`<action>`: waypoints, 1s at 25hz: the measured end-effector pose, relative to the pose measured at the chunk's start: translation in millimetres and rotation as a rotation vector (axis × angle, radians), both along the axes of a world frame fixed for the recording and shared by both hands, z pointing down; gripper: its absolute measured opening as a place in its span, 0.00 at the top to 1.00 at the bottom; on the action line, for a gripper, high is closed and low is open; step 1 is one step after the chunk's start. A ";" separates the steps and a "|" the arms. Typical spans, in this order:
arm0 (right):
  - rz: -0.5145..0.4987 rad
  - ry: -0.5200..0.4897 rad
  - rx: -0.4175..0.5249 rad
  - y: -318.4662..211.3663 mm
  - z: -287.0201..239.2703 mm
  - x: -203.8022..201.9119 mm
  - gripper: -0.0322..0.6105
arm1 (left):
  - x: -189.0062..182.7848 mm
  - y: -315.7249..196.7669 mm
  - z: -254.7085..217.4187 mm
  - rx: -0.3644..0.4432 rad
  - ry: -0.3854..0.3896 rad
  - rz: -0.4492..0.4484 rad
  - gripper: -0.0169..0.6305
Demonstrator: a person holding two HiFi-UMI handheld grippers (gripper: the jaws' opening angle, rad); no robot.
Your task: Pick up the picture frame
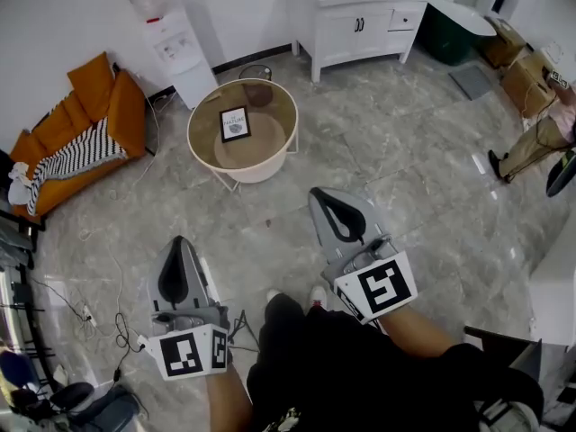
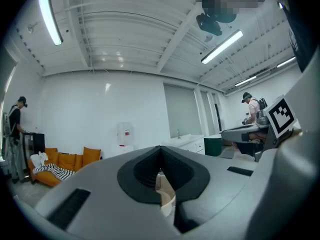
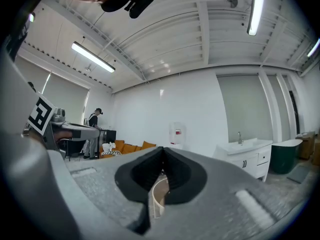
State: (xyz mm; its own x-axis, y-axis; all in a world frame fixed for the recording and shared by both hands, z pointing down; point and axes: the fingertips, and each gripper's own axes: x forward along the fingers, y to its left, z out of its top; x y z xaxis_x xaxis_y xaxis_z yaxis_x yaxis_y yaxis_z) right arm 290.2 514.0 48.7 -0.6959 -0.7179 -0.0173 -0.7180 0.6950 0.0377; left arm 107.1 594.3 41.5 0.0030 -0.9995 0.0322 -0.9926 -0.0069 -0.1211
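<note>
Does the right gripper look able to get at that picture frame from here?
Probably not yet: the right gripper, jaws shut, hangs well short of the picture frame on the round table. Only open floor lies between.

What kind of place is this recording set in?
Likely a staged living space in a studio or lab: an orange sofa, a white sink cabinet and a water dispenser share one room.

support: round table (image 1: 267, 166) | on top: picture frame (image 1: 235, 123) | under table: tiled floor (image 1: 396, 165)

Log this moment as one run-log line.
phase: before reach; picture frame: on round table, untouched; left gripper: jaws shut, empty; right gripper: jaws shut, empty
</note>
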 end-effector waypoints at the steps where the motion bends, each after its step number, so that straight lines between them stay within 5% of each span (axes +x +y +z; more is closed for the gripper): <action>1: -0.005 0.000 -0.006 0.6 3.2 2.2 0.96 | 3.3 0.7 4.6 -0.013 0.001 0.001 0.98; 11: -0.018 0.019 -0.022 -2.0 19.7 7.2 0.96 | 15.8 -3.0 15.9 -0.050 -0.108 0.004 0.98; 25: -0.022 0.026 -0.017 -18.4 24.1 -1.6 0.96 | 6.3 -18.8 16.3 -0.019 -0.082 -0.003 0.98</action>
State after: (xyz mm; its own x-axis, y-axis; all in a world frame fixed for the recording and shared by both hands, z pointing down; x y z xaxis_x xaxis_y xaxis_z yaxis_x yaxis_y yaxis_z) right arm 288.6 495.6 72.7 -0.7117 -0.7023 0.0131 -0.7013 0.7115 0.0438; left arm 113.3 575.5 57.8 -0.0036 -0.9987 0.0515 -0.9794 -0.0068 -0.2021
